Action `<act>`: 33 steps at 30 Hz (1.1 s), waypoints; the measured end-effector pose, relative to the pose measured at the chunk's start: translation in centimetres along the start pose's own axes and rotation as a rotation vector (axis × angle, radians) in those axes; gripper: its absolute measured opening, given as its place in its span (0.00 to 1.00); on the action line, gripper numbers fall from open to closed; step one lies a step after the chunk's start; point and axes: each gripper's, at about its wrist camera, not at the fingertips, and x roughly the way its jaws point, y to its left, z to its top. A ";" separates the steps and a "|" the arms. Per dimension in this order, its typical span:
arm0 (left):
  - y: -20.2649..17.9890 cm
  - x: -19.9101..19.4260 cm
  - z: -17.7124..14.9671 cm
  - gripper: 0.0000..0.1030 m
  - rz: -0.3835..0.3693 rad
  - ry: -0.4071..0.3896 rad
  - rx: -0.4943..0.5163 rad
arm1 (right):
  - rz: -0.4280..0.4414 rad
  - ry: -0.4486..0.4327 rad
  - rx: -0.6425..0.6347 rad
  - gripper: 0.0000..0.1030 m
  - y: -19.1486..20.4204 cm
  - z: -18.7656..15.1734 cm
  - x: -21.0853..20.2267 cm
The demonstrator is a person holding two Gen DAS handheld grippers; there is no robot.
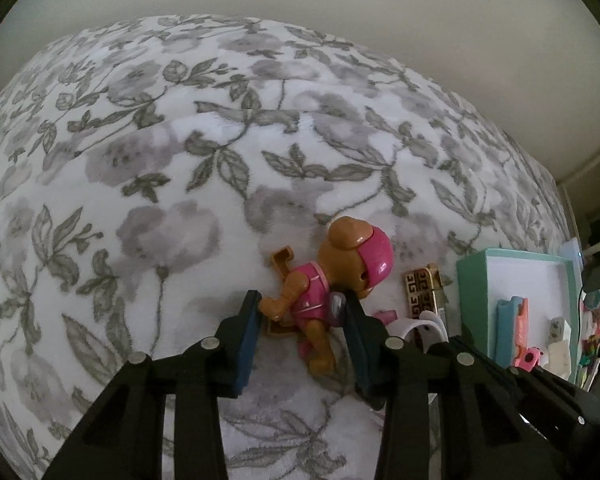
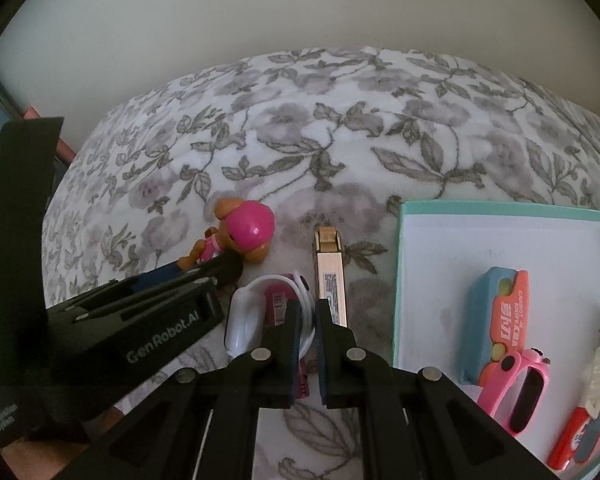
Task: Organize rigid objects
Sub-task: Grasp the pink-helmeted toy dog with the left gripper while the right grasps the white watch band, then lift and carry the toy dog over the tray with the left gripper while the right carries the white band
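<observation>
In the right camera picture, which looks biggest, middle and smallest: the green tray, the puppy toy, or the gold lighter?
1. Green tray, by far the biggest.
2. Puppy toy.
3. Gold lighter.
The toy and lighter look close in size, and the left fingers hide part of the toy, so their order is unsure.

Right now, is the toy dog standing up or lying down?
Lying down: the toy dog rests on its side on the floral blanket, between the left tool's fingers.

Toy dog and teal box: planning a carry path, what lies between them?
In the right wrist view, between the toy dog and teal box: a gold lighter and white band.
</observation>
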 end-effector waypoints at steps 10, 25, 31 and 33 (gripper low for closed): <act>0.3 -1.6 -0.2 0.40 0.007 -0.016 -0.001 | -0.005 -0.003 0.013 0.08 -0.4 -0.4 -0.6; -1.6 -7.6 0.0 0.40 0.037 -0.157 0.035 | 0.017 -0.060 0.067 0.08 -1.9 -1.1 -4.4; -3.7 -10.0 -0.4 0.40 0.024 -0.214 0.076 | 0.005 -0.085 0.107 0.08 -2.9 -1.7 -6.6; -4.6 -10.7 -0.7 0.40 0.020 -0.231 0.095 | -0.009 -0.088 0.119 0.08 -3.4 -2.0 -7.3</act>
